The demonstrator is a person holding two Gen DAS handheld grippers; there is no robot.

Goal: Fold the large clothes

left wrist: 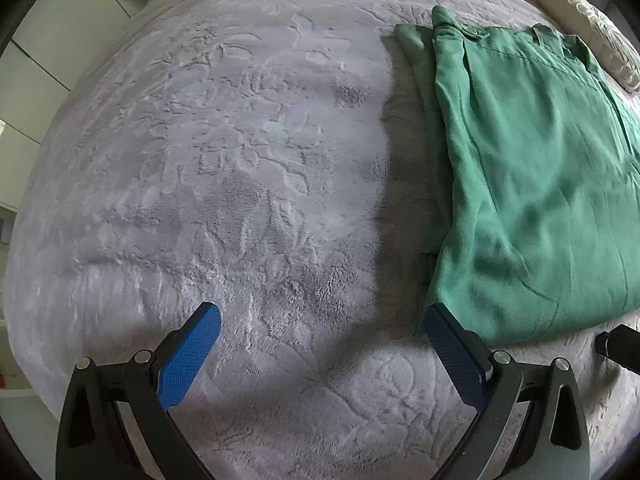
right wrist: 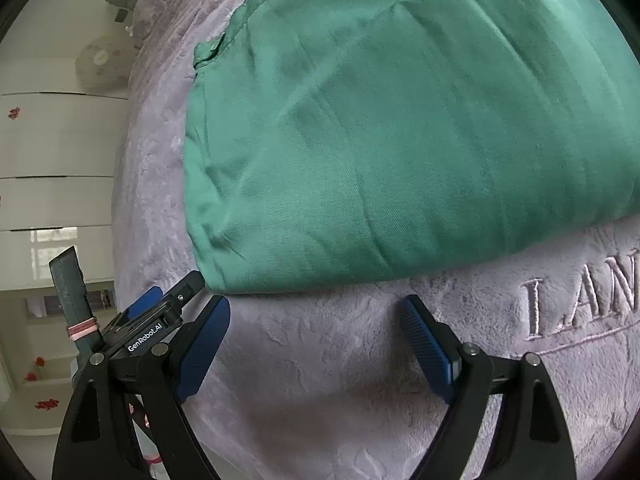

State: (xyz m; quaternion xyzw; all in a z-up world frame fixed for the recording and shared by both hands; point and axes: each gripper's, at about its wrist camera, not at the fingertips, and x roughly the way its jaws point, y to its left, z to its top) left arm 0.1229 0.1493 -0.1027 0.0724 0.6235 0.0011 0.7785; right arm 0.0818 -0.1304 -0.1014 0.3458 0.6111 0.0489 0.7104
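The grey embossed plush blanket [left wrist: 240, 160] covers the bed, and the green woven garment [left wrist: 520, 184], already folded into a long panel, lies flat on it. The left claw [left wrist: 320, 340] and right claw [right wrist: 316, 340] both hover spread and empty near its lower edge. A pinch there may catch only the top layer, or snag plush pile, undoing the fold.

bed [left wrist: 248, 152], embossed grey plush blanket | folded green garment [left wrist: 532, 184] lies flat | pillow [left wrist: 592, 28] at edge

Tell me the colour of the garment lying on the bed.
Green garment, plain with no pattern; it shows best in the right wrist view.
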